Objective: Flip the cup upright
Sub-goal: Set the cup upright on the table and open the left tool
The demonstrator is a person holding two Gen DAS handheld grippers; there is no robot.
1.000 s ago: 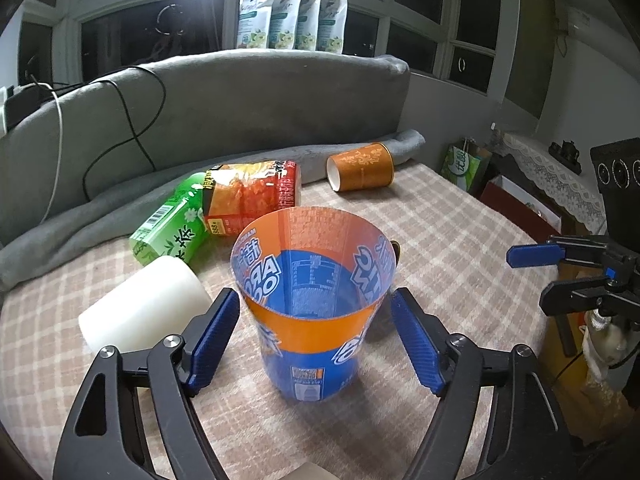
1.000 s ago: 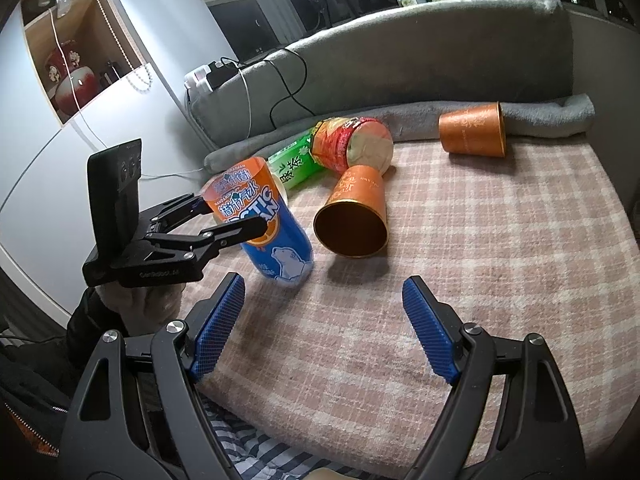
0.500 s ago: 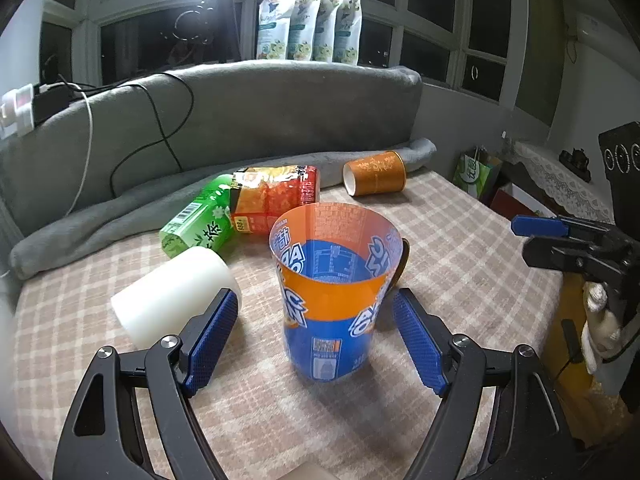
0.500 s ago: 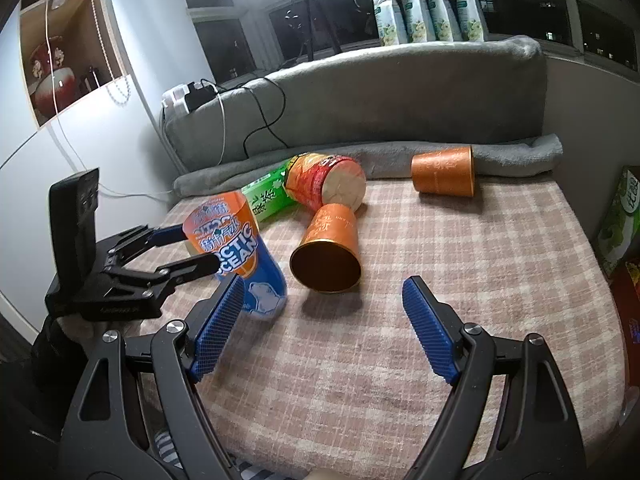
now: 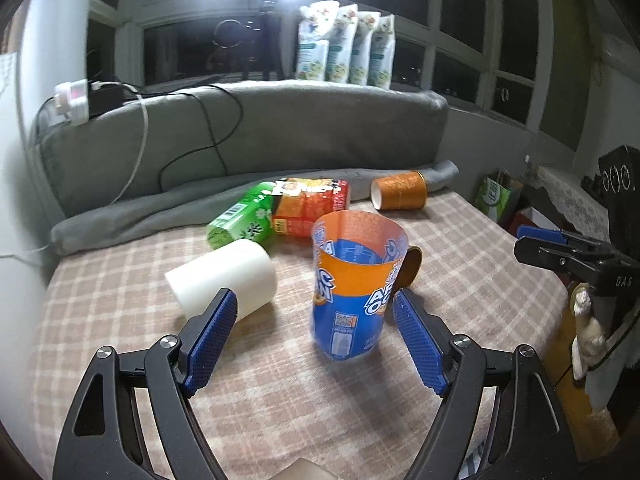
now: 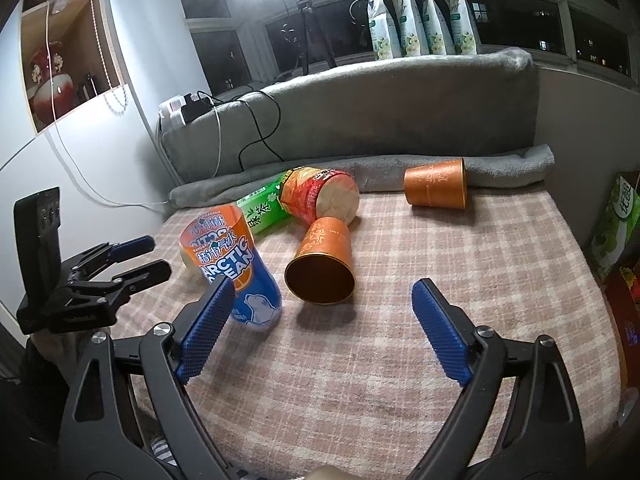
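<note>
The orange-and-blue cup (image 5: 356, 284), printed "ARCTIC OCEAN", stands upright on the checked desk (image 5: 460, 248) at twelve o'clock of the left claw (image 5: 316, 340), which gapes wide around nothing. The white roll (image 5: 224, 276) lies at ten o'clock. The right claw (image 6: 320, 328) is wide too, empty; the tipped orange cup (image 6: 324, 268) lies at twelve o'clock.

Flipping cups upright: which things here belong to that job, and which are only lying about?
Belonging to the job:
- blue-and-orange Arctic Ocean cup, upright, mouth up
- near orange cup, on its side
- far orange cup, on its side
- white cup, on its side
- left tool and right tool, both open

Lying about:
- green tea carton
- red noodle cup
- grey blanket
</note>
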